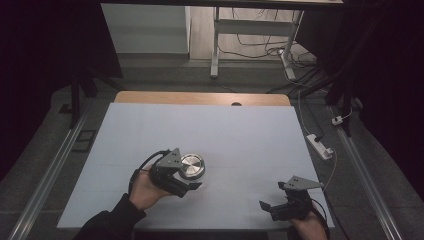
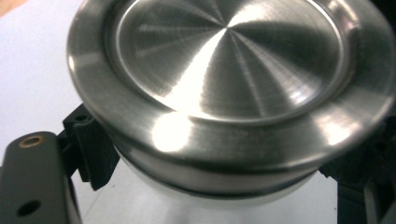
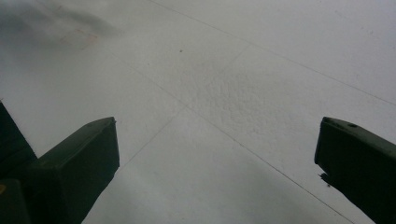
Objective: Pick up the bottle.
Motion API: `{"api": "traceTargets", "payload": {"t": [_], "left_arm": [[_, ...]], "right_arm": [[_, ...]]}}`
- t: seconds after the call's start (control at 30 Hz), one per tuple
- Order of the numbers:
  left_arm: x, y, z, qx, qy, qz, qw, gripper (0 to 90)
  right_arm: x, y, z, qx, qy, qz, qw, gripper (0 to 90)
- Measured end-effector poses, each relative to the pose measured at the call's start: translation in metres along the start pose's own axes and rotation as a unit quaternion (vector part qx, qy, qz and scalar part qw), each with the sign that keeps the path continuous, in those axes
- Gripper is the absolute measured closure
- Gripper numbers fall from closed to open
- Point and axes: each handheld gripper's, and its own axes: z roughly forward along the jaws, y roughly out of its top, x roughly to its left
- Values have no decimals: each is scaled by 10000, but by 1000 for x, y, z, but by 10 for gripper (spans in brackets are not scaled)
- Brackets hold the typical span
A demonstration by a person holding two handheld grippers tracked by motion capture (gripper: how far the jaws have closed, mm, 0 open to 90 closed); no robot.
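On the white table, a little left of the middle and toward the near edge, the left gripper is clamped on a round steel lid. The left hand comes in from the bottom edge with its dark sleeve angled up and to the right, the wrist tipped so the grey three-cornered plate faces upward and the jaws reach toward the table's centre. In the left gripper view the lid is very close: a brushed disc with a raised rim, tilted, its underside edge caught between the ribbed black pads. Whether it touches the table cannot be told.

The right gripper sits well apart, near the table's front right corner, held low by the right hand at the bottom edge. Its jaws stand wide with nothing between them; the right gripper view looks past them onto bare table surface.

Beyond the table's right edge a white power strip lies on the floor, and nothing stands between the two grippers.
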Motion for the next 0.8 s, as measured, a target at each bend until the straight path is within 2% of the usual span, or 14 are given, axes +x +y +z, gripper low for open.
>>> {"api": "traceTargets", "payload": {"t": [0.13,0.37,0.6,0.8], "left_arm": [[2,6,0,-53,-14,-25,10000,153],[5,21,0,-76,-38,58,9999,153],[6,36,2,9,-1,202,9998,153],[6,47,4,-106,-85,233,9996,153]], "right_arm": [[0,0,0,-3,4,-2,10000,0],[0,0,0,-4,15,23,10000,0],[0,0,0,7,15,-6,10000,0],[0,0,0,6,26,-34,10000,0]]}}
